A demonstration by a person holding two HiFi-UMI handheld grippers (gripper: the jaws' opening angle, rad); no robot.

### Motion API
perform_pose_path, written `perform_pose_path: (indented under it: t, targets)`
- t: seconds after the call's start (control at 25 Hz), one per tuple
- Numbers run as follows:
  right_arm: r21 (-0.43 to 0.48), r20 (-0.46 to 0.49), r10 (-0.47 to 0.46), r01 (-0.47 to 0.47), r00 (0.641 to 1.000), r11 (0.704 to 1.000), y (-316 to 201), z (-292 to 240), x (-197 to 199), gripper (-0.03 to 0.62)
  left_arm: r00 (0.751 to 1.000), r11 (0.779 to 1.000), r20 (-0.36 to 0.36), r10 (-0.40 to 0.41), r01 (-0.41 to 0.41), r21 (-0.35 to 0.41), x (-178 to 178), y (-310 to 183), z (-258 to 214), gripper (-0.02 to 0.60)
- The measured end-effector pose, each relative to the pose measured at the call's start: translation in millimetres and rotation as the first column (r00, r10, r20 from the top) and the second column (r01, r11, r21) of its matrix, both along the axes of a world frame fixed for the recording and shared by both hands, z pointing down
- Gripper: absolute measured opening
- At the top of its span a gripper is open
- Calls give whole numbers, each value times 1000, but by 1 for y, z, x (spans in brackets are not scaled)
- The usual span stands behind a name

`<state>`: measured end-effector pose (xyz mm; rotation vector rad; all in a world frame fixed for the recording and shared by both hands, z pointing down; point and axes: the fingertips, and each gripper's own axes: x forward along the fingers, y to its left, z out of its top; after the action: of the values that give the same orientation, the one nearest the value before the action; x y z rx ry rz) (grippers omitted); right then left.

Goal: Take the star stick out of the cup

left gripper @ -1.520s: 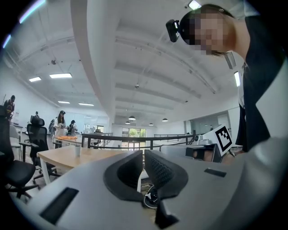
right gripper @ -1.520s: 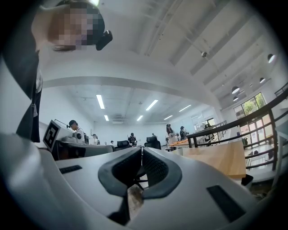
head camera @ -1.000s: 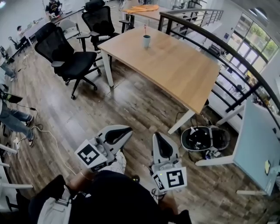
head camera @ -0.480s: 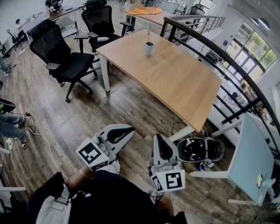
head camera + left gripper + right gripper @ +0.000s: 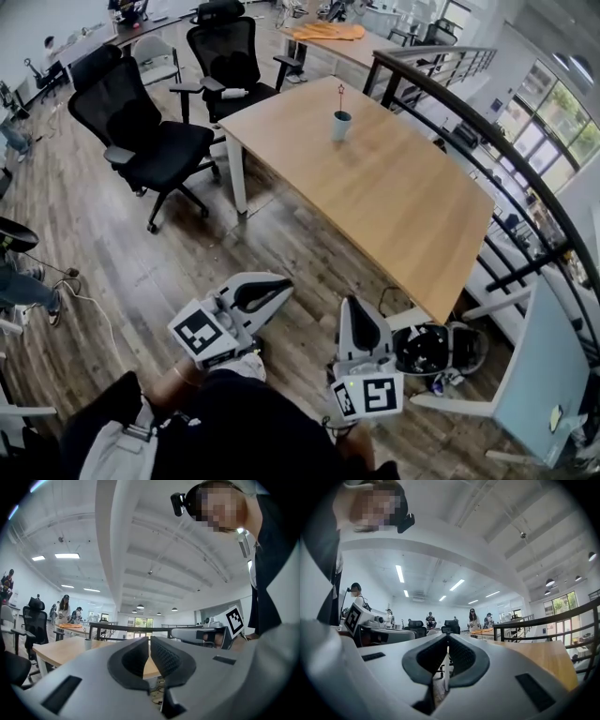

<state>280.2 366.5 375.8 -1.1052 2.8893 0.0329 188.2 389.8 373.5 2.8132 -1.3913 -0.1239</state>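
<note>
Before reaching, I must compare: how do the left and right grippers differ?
The left gripper slants toward the right; the right gripper points straight ahead. The left gripper is over the floor; the right gripper is near the corner of the table. Both are shut, empty, far from the cup.

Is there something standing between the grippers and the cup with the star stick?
Nothing visible does. Only floor and bare table lie between the left gripper, the right gripper and the cup holding the star stick. The chairs stand off to the left.
</note>
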Motion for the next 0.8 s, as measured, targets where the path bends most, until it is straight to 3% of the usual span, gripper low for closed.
perform_pose_path:
  t: [0.32,0.8]
  targets:
    - [7,-35,6,-5,999,1000,-62,-7,-57,24,1000,1000,4,15,-15,25,-55,-67,-12,23]
    - [30,-88,69,-67,994,997,-133,-12,-124,25,997,999,-70,41,-39,27,-132,-140,-8,23]
